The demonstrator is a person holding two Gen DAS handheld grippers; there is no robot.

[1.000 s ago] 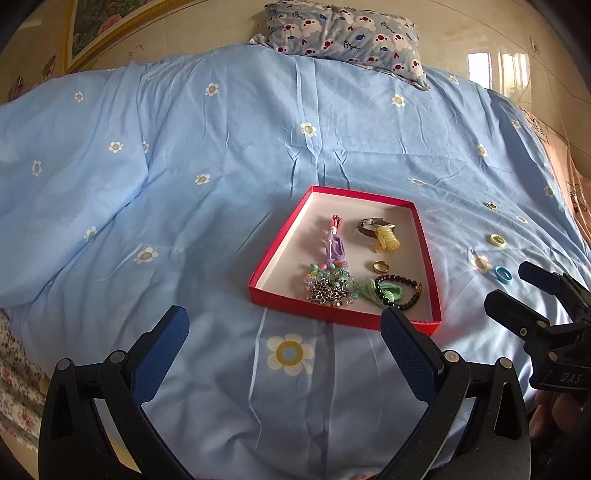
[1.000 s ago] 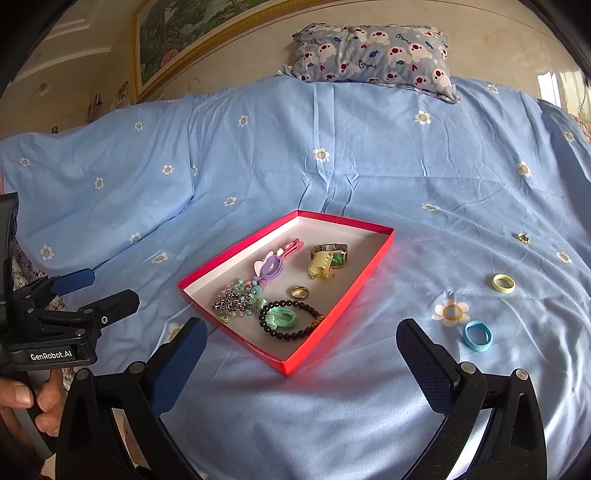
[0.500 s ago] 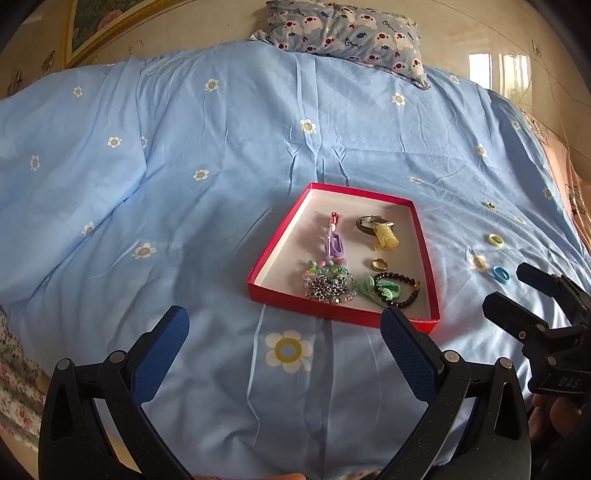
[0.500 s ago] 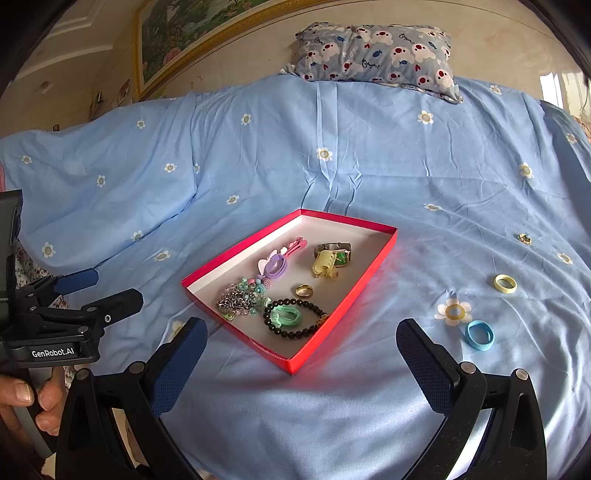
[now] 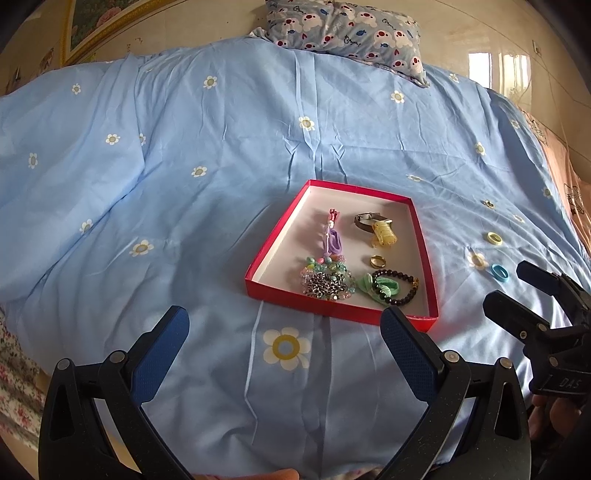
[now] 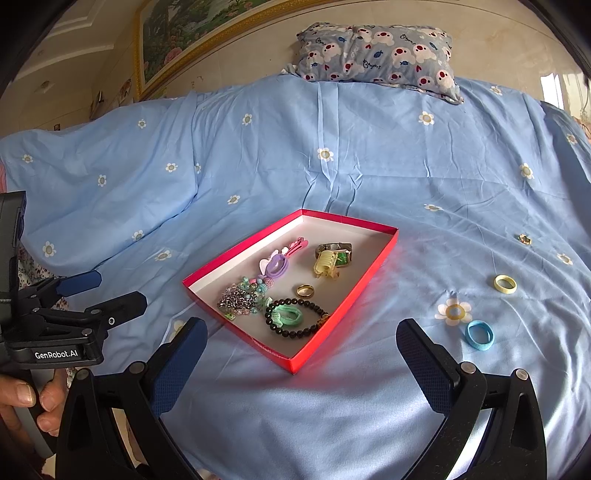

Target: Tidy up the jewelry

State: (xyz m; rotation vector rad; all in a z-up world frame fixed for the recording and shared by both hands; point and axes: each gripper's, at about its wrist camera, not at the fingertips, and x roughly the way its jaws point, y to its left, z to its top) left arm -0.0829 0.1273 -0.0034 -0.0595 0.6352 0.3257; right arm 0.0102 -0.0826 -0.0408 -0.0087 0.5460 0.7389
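A red tray lies on the blue bedspread and holds a black bead bracelet, a green hair tie, a gold ring, a watch, a yellow claw clip, a purple clip and a chain with beads. Right of the tray, loose on the spread, lie a blue ring, a yellow ring and a small gold piece. My left gripper and right gripper both stand open and empty, near the front of the bed.
A patterned pillow rests at the head of the bed, below a framed picture on the wall. A floral sheet shows at the bed's left edge. A hand holds the left gripper's handle.
Both views have shifted only slightly; the tray sits a little lower in the right wrist view. Nothing was taken hold of or let go.
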